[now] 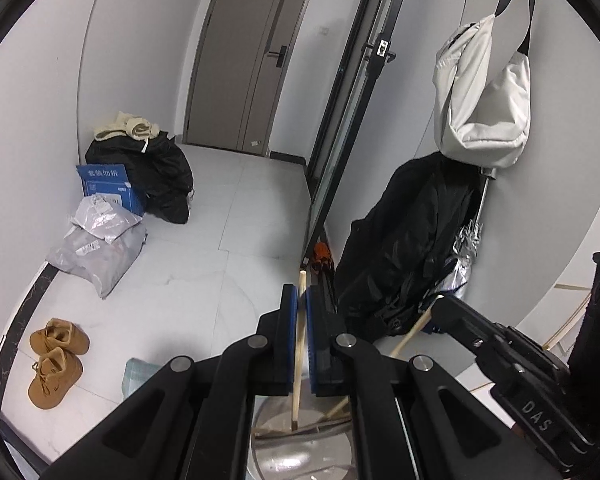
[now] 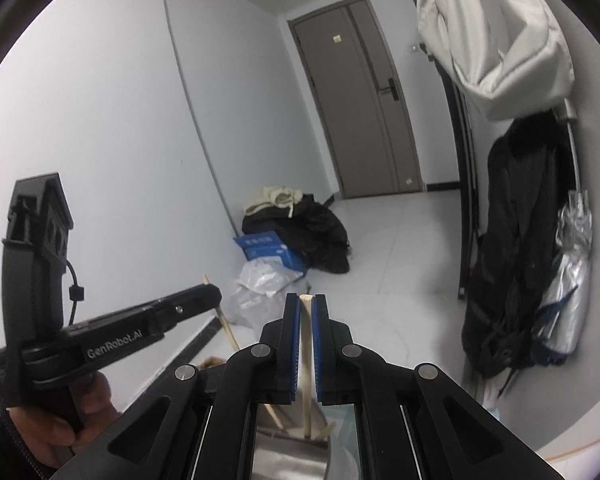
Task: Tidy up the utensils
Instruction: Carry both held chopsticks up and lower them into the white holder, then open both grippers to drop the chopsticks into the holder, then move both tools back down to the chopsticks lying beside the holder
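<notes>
The left gripper [image 1: 301,300] clamped one pale wooden chopstick [image 1: 299,356]; the right gripper [image 2: 306,308] clamped another pale wooden chopstick [image 2: 307,364].

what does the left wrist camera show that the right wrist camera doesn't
Only the left wrist view shows the tan boots on the floor and the orange tool by the glass door.

Only the right wrist view shows the person's left hand around the left gripper's handle.

Both show each gripper shut on a chopstick: left gripper on its chopstick, right gripper on its chopstick. Both also show the grey door, blue box and white bag.
</notes>
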